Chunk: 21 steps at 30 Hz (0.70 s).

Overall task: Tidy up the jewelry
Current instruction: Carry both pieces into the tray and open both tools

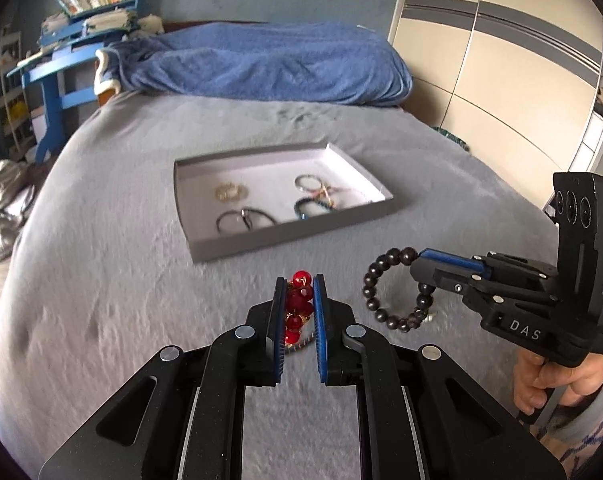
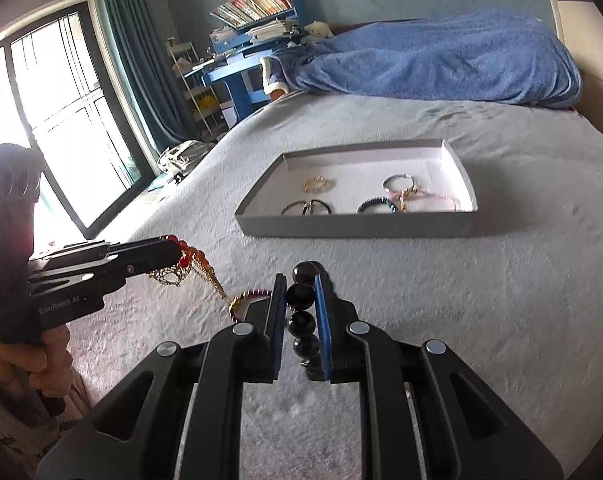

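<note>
A grey shallow tray (image 1: 297,236) (image 2: 353,229) lies on the bed with several bracelets inside. My left gripper (image 1: 298,286) is shut on a red bead bracelet (image 1: 300,300) with a gold chain, held just above the bed in front of the tray; it also shows in the right wrist view (image 2: 189,260). My right gripper (image 2: 301,284) is shut on a dark bead bracelet (image 2: 301,296), which hangs as a ring in the left wrist view (image 1: 381,304). Both grippers are side by side, short of the tray's near wall.
The grey bed cover (image 1: 141,280) spreads around the tray. A blue blanket (image 1: 269,64) is heaped at the far end. A blue desk with books (image 2: 253,40) and a window (image 2: 61,120) are to the left. A wardrobe (image 1: 501,80) stands at right.
</note>
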Motion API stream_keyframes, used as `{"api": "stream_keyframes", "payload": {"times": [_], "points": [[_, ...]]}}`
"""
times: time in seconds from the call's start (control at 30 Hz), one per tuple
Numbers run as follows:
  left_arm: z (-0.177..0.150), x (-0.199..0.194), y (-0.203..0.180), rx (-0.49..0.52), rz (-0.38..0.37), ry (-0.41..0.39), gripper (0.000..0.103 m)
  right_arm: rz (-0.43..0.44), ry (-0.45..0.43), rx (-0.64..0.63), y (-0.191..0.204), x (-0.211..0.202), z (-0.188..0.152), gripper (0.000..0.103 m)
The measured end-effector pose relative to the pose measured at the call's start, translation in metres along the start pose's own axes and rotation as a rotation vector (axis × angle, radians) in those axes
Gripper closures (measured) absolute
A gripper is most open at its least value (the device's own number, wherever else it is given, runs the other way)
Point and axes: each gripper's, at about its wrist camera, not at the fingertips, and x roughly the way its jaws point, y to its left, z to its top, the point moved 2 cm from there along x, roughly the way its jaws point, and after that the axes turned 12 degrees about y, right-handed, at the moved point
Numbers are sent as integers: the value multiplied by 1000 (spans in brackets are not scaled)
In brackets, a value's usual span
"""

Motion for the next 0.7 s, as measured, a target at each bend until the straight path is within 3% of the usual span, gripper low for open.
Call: {"api": "stream_keyframes", "payload": {"times": [0.7], "points": [[89, 10, 19, 17, 46, -43, 90, -37, -101, -25, -18, -19, 97, 89]]}}
